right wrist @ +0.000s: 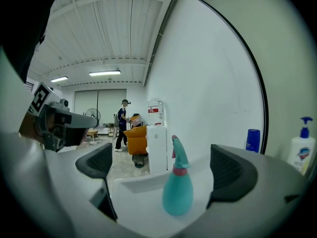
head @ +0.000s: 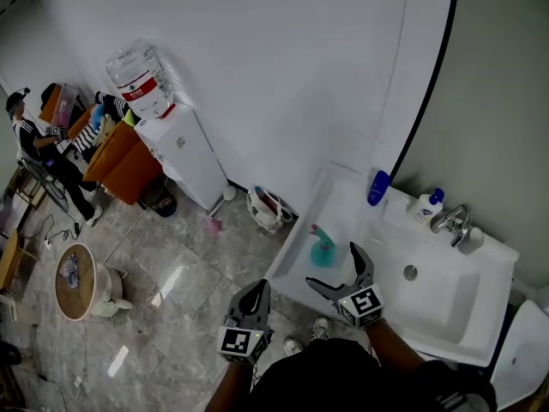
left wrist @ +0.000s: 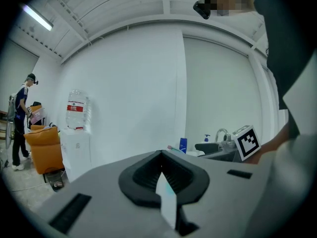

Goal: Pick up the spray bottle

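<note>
We list two grippers: one left gripper [head: 256, 289] and one right gripper [head: 333, 266].

Bottles on the sink [head: 446, 320], we count three:
- one teal spray bottle [head: 322, 249]
- one blue bottle [head: 378, 187]
- one white pump bottle [head: 426, 206]

Fixtures:
- one sink
- one faucet [head: 451, 221]
- one drain [head: 410, 272]

On the floor beyond, we record:
- one white water dispenser [head: 184, 154], bearing one water jug [head: 139, 80]
- one orange cart [head: 124, 161]
- one white bucket [head: 266, 209]
- one round wooden stool [head: 73, 269]
- one standing fan [right wrist: 92, 118]

People in the background: we see one person [head: 43, 157].
</note>
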